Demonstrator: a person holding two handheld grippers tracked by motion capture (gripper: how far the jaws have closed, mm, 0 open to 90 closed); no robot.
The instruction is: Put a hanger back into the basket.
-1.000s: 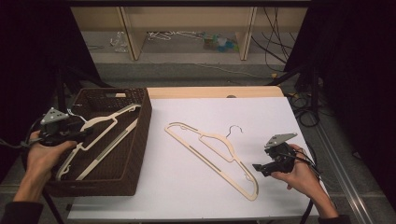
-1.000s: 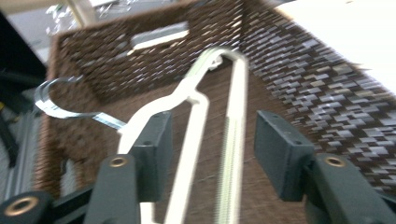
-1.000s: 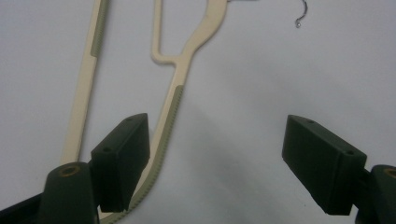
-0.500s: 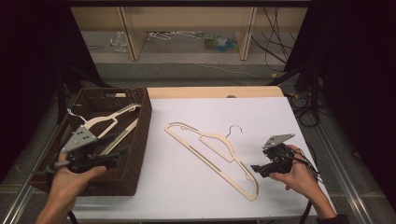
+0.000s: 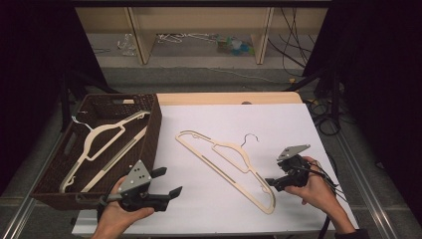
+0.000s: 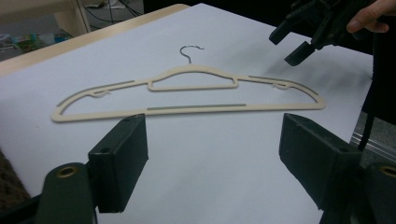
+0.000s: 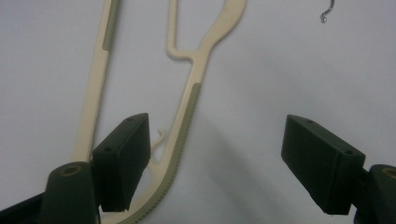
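with both the left gripper [image 5: 169, 182] and right gripper [image 5: 271, 182] wide open and empty, the hanger [image 5: 226, 162] on the table is best approached squarely, one arm centred between the jaws before closing.

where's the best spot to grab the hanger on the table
Probably the near shoulder end of the hanger, beside the right gripper. It lies flat on the white table, so come from above with the jaws straddling the thin arm. The open left gripper could take the straight bottom bar.
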